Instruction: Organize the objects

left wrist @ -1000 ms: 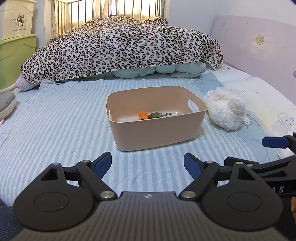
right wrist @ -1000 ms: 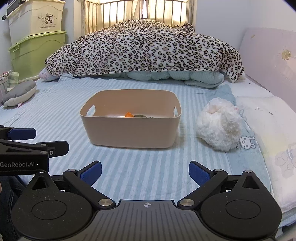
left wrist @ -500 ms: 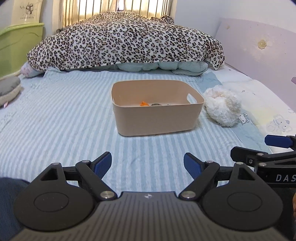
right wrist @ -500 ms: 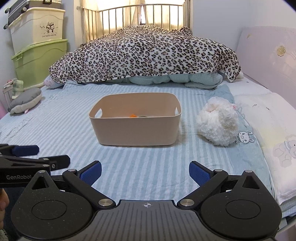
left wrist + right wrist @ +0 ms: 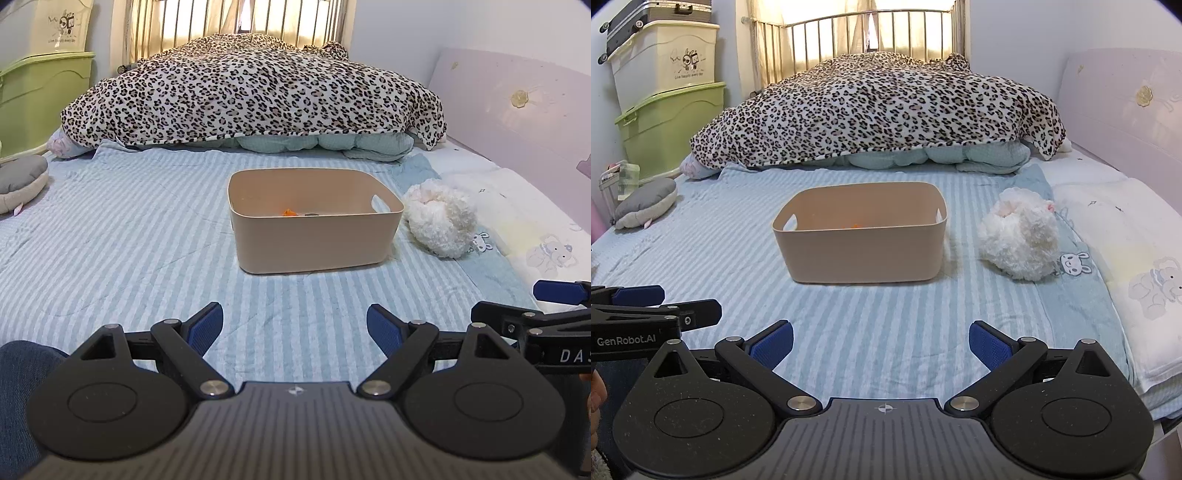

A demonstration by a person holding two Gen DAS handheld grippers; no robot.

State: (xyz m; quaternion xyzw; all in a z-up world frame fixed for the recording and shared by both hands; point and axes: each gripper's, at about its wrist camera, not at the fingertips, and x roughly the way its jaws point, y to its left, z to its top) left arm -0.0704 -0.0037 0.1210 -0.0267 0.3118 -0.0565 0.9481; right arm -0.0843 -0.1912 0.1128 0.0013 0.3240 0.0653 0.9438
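Beige bin (image 5: 314,240) mid-bed, white plush (image 5: 439,218) just right of it; left gripper (image 5: 295,325) and right gripper (image 5: 881,343) spread wide, holding nothing.

Beige bin (image 5: 314,236): near wall hides most of the contents. An orange item (image 5: 289,212) and a dark item (image 5: 312,213) beside it show only partly, too small to identify. Right wrist view shows only an orange sliver (image 5: 855,226).

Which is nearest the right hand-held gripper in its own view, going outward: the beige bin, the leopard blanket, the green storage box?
1. Beige bin, straight ahead on the striped sheet.
2. Leopard blanket, heaped behind the bin.
3. Green storage box, far left against the wall.
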